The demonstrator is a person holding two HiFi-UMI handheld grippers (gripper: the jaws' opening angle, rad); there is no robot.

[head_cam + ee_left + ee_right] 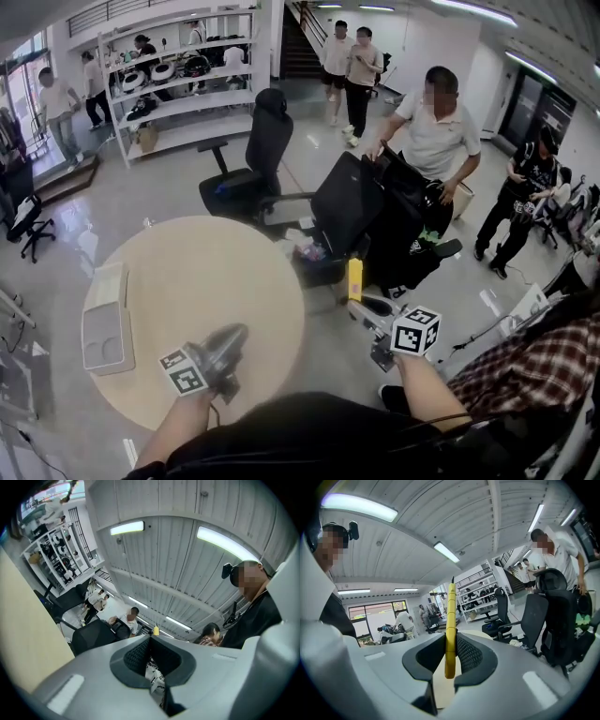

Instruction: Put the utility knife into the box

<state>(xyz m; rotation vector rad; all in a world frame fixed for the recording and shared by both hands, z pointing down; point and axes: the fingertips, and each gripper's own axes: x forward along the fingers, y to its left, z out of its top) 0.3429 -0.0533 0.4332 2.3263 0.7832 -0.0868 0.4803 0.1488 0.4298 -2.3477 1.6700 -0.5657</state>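
So the right tool (359,302) has its jaws clamped partway shut on the yellow utility knife (450,620). The pads pinch it near its lower end, and the rest of the handle sticks up out of the jaws, long axis pointing toward the top of the frame in both the right gripper view and the head view. In the head view, this tool sits right of centre, off the right edge of the round worktop (216,281) and over the floor.

The left tool (234,336) looks closed with nothing in it, and it hangs over the lower middle of the worktop.

The box (94,319) is at the far left edge of the worktop, long side running top to bottom of the frame. It looks open on top to us.

So the knife is well apart from the box, which lies to its left clear across the worktop. The empty left tool is nearer to it. We reckon the right one has to travel left across the worktop and lay the knife lengthwise along the box.
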